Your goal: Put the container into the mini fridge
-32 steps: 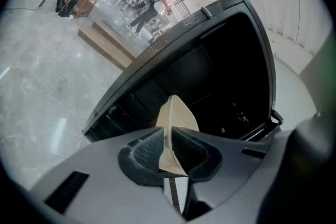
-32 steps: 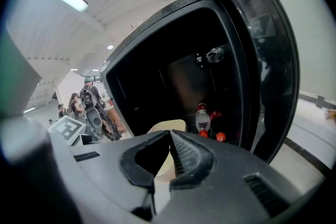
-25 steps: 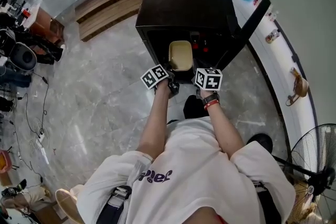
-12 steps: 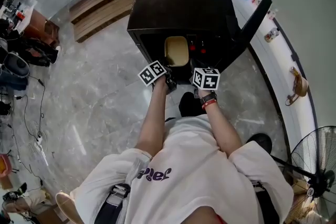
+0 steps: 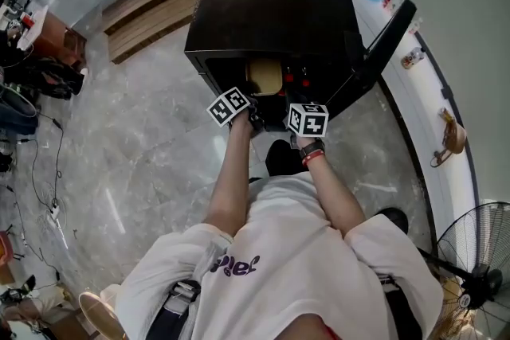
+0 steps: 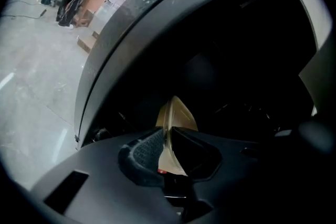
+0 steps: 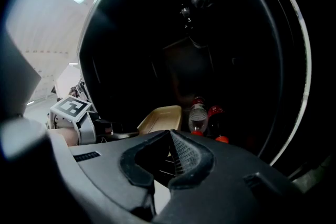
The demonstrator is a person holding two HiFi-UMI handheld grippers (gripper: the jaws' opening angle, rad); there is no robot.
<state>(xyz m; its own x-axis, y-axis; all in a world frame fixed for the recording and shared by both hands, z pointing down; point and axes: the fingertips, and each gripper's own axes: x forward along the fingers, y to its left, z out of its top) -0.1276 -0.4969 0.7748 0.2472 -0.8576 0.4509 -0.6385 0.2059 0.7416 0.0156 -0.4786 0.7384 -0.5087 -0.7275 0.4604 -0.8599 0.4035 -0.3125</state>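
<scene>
A black shoe [image 5: 280, 158] is seen closest in, on the grey marble floor [image 5: 143, 163] between the person's two outstretched forearms. A fan [image 5: 478, 251] is stood off to the near right. At the end of the left forearm, the left gripper [image 6: 167, 134] is clamped on the container [image 5: 265, 76], with a thin tan wall pinched edge-on between its pads. The right gripper [image 7: 169, 135] is held just beside it. Its jaws are drawn together at the tips, right at the container's near rim, but whether that rim is pinched there cannot be told. The container, a shallow tan tray, is placed partly inside the mouth of the mini fridge [image 5: 279, 4], with its far end hidden under the black top. Just to its right, inside the cabinet, red-capped bottles [image 7: 202, 118] are stood upright near the tray's side. The door [image 5: 384, 36] is swung wide open to the right, apart from both arms. Beyond the fridge, wooden boards [image 5: 159, 8] are laid on the floor at the left, and a white ledge [image 5: 422, 87] is run along the right.

Compared with a second ago, the container is set deeper in. Its whole outline was then shown in front of the opening, and now only its near part is exposed. Both grippers are brought closer to the fridge's front edge.
</scene>
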